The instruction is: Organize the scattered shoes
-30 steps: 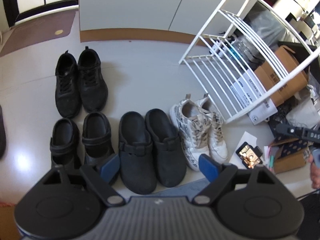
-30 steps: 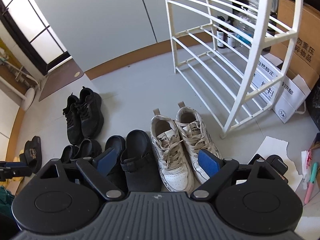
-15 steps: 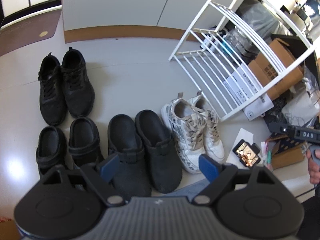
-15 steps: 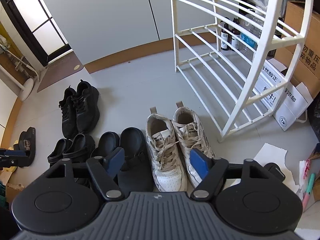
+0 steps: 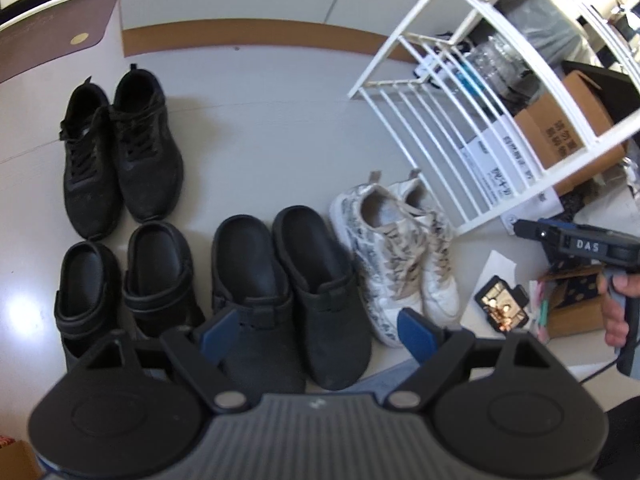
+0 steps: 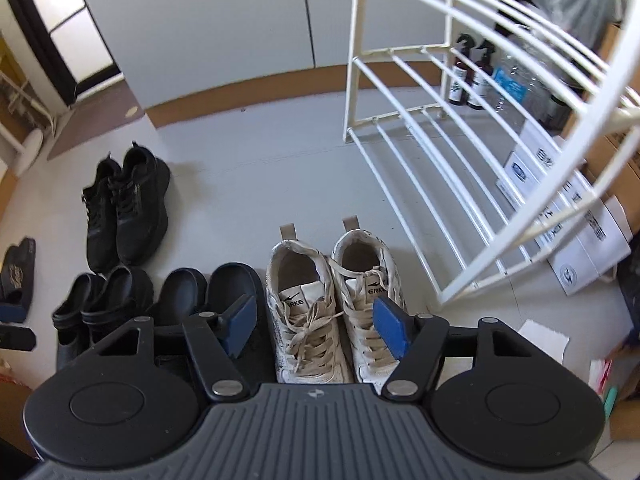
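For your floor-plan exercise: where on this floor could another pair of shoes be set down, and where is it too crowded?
Bare floor lies between the black sneakers, the white shoe rack and the wall's brown skirting. Crowded: the near row, where strap clogs, black clogs and white sneakers sit side by side, and the boxes and papers beyond the rack.

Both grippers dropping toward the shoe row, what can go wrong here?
1. The right gripper, its jaws closing with nothing pressed yet, frames both white sneakers; loose laces may snag or only one shoe may lift.
2. The left gripper is open over the black clogs, which sit tight against neighbouring pairs, so a finger may nudge those.
3. The white rack stands close beside the sneakers.
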Motion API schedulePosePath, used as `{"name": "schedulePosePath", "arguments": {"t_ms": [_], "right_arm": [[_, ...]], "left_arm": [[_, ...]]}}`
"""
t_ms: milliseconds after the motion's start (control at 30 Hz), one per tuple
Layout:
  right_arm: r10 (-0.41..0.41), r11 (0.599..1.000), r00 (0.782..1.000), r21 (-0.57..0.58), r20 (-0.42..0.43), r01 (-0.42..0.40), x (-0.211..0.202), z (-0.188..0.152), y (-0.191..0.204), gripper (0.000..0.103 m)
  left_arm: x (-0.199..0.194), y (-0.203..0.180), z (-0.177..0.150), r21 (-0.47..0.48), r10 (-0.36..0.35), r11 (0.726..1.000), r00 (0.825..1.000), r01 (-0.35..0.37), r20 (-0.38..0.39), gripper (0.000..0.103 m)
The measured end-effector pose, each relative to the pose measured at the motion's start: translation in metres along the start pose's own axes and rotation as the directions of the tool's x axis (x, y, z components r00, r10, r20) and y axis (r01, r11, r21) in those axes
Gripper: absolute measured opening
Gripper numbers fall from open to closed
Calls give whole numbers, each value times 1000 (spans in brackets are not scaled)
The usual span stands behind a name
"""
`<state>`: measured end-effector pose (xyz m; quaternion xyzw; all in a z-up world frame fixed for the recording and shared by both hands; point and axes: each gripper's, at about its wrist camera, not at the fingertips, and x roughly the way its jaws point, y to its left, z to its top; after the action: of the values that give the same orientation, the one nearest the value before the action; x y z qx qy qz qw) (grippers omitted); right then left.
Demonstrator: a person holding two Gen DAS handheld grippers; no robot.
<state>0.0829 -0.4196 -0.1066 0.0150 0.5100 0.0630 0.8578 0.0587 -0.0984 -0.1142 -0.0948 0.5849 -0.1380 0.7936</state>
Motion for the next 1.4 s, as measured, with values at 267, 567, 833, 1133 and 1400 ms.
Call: {"name": "schedulePosePath", "arguments": {"t_ms": [267,567,833,1133,1400], "right_arm": [[81,994,994,62,77,-86,43,14,-16,67],[142,990,985,-3,95,-143,94,13,-11,67],[161,987,984,-40,70,-158,135,8,-12,67],[116,993,993,-4,30,-116,183,-10,-23,50],[108,994,994,6,20,-108,200,-21,-31,49]], "left_arm": [[3,32,5,-82,-31,996,999,29,-21,88],[13,57,9,-143,-8,990,999,1,-49,88],[20,69,11,-177,-4,984,997,-9,-74,88],[34,71,12,-176,-4,984,993,-17,-118,88],[42,69,13,-176,-2,984,990,-23,-140,88]]}}
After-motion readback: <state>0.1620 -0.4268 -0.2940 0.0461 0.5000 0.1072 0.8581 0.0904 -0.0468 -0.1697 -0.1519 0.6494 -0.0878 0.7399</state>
